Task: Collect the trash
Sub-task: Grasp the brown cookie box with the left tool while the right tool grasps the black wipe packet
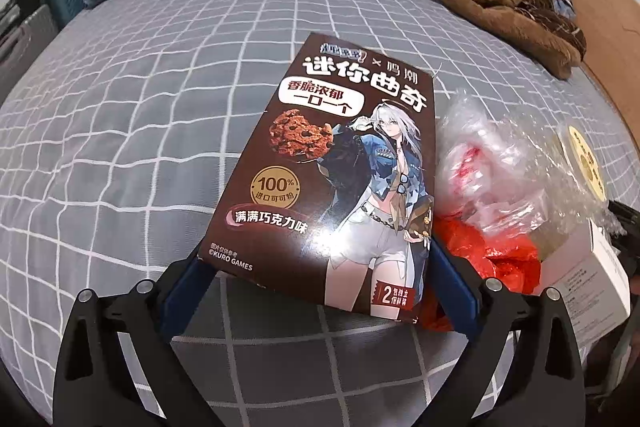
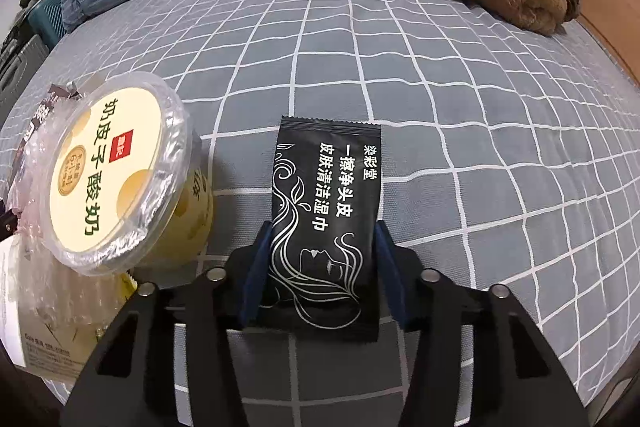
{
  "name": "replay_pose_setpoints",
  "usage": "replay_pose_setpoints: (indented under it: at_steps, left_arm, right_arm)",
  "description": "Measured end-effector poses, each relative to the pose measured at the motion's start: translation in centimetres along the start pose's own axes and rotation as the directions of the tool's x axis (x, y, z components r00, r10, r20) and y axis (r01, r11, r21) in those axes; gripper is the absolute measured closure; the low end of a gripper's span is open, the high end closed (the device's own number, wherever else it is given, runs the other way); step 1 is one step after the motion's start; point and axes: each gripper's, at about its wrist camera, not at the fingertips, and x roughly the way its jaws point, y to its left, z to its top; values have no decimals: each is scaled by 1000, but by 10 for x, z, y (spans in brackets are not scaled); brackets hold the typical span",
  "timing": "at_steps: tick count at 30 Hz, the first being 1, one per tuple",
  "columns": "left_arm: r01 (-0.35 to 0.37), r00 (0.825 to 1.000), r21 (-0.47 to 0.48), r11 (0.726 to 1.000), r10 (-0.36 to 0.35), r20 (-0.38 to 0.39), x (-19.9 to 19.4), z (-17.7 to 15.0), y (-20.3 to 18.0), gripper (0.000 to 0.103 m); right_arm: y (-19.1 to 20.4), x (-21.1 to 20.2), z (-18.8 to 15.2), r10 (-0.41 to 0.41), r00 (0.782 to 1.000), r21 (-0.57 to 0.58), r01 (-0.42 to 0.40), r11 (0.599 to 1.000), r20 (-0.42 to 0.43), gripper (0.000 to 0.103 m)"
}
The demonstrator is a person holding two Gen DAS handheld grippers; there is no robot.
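Held the cookie box [image 1: 336, 171] by its near end in the left tool [image 1: 316, 291], blue pads against both long edges, box slanting over the checked bed [image 1: 120, 131]; needed steady pressure there, no crushing. Beside it lay clear crumpled plastic [image 1: 500, 163], red wrapper [image 1: 492, 259], yogurt cup [image 2: 116, 171], all trash not yet gathered. Clamped the black wipe sachet [image 2: 326, 223] in the right tool [image 2: 320, 267], narrowed onto its sides; ought to have lifted straight up, since thin film slips easily.
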Motion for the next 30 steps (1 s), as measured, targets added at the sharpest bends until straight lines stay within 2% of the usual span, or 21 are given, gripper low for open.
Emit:
replay_pose_setpoints:
  at_steps: [6,11,14,30]
  left_arm:
    - [-37,999,-62,997,39,37,-3,3,8,8]
    - [-46,996,-82,996,51,66,-10,4,11,8]
    - [-51,996,-92,994,57,71,-12,3,13,8]
    - [-38,993,-100,994,48,109,-31,3,6,9]
  right_arm:
    - [3,-3,0,-12,1000,-16,12,1000,7,66]
    - [2,-5,0,2,1000,-12,-2,1000,4,92]
    - [-2,-7,-1,11,1000,11,-11,1000,17,94]
    - [6,-34,1,-23,997,-31,26,999,80,95]
